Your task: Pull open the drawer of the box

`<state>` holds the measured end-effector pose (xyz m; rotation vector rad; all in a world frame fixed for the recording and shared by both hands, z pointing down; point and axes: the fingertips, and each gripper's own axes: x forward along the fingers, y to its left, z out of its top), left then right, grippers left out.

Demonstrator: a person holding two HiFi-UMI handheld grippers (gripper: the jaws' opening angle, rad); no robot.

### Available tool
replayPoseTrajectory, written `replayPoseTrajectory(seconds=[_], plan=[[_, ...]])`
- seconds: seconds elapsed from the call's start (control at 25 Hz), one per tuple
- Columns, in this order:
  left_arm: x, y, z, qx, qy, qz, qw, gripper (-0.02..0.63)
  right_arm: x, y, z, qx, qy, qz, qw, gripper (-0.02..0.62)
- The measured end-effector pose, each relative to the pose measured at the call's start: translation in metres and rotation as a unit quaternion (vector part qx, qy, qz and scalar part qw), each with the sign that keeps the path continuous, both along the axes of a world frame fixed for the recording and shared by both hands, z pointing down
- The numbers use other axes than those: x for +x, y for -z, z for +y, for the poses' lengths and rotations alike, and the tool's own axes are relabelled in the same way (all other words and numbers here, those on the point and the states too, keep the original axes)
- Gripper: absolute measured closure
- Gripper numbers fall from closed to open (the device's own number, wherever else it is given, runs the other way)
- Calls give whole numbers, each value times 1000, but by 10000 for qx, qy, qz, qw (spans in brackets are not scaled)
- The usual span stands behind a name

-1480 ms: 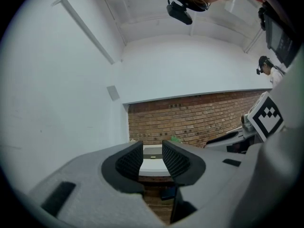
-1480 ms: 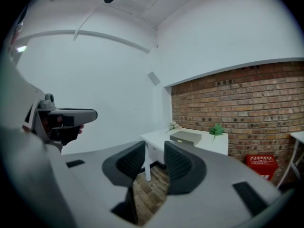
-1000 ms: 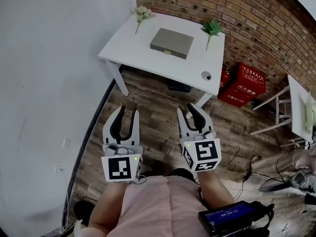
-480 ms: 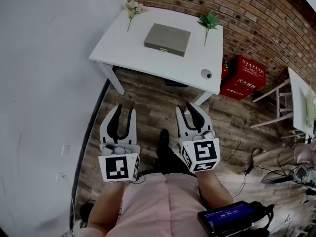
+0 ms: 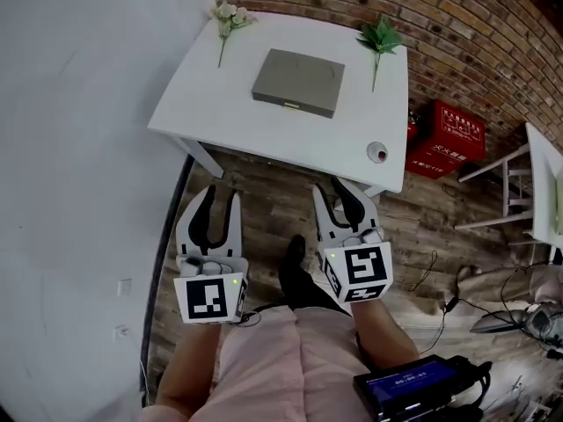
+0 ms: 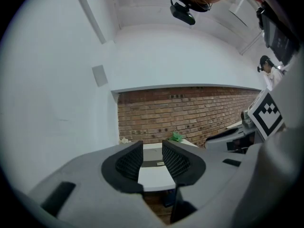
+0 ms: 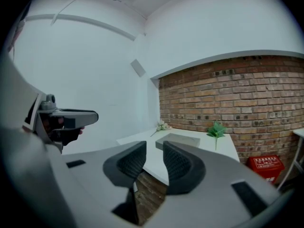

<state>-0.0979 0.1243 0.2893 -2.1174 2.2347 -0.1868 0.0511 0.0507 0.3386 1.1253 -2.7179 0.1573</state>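
The box [image 5: 298,82] is a flat grey-brown case lying near the middle of the white table [image 5: 207,104], which stands against the brick wall [image 5: 457,20]. The drawer front [image 5: 293,105] faces the person, carries a small pale pull and sits flush with the case, so the drawer is not yet drawn out. A sprig of white flowers [image 5: 227,16] lies at the table's far left corner, a green sprig [image 5: 380,35] at the far right, and a small round object [image 5: 377,151] at the near right corner. The left gripper [image 5: 222,197] and the right gripper [image 5: 335,189] are both held over the wooden floor [image 5: 264,205], short of the table edge and well apart from the box. Each has its jaws parted with nothing between the pads; only the table and box show through the gaps. Red boxes [image 5: 451,136] stand on the floor right of the table.
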Motion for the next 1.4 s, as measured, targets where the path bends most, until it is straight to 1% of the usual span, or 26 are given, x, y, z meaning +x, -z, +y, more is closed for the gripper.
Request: replayPoseTrajectory(seconds=[0.2,0.4,0.6,0.84,1.08,1.4], plan=[[-16,-1,-64,-48,-111,-10,9999,472,-18,-5,-61,-79,-78,-12,9999,483],[-27,2,-100,-75,-147,-39,9999,473,-31,-5,-95,-141,-83,-55,9999,483],[-38,15,-137,-22,-131,-131,9998,474,-38,1,-131,-147,-112,-150,9997,486],[-42,16,-154,-9,-145,-193,9997,474,-48,0,-150,-134,-103,-194,9997,486],[-48,23,-167,89,-178,-200,9996,474,-53,13,-167,-5,-147,-242,9996,489],[-68,28,-197,192,-402,-242,9987,474,-72,22,-193,77,-360,-288,9989,494]])
